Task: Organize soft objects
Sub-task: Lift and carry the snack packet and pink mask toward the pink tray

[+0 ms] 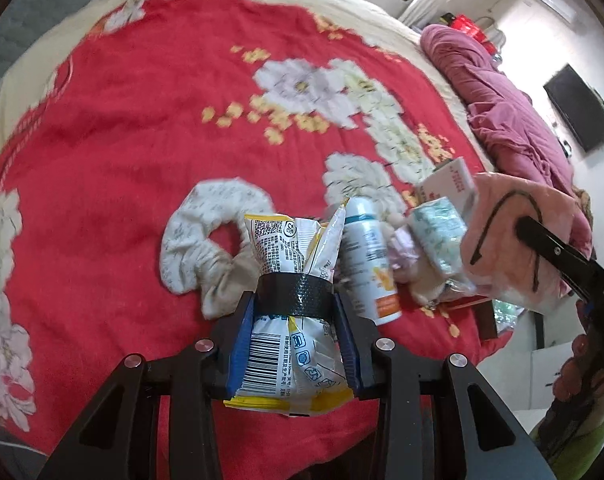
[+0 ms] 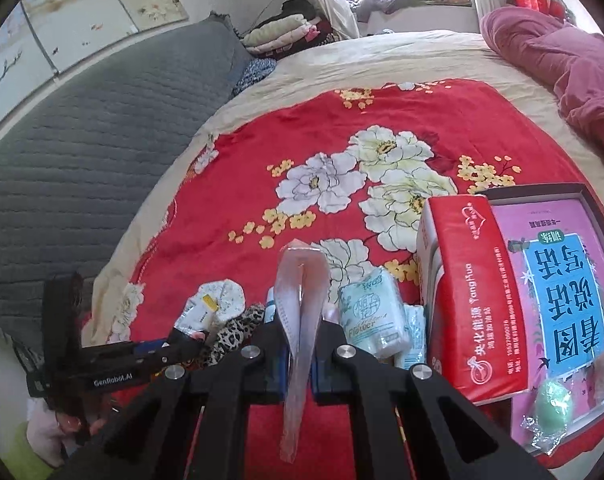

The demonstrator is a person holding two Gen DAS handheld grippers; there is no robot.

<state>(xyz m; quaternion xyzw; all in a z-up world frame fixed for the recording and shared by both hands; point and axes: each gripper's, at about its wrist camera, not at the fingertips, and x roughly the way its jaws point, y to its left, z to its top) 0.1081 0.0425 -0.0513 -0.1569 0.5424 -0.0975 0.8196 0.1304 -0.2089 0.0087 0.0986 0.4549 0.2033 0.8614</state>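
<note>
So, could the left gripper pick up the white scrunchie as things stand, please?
Probably not yet: the left gripper is shut on a snack packet, though the white scrunchie lies uncovered just beyond.

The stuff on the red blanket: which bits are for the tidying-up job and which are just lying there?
For the job:
- snack packet, in the left jaws
- pink cloth, in the right jaws
- white scrunchie
- tissue roll

Just lying about:
- spray can
- picture book
- purple quilt
</note>
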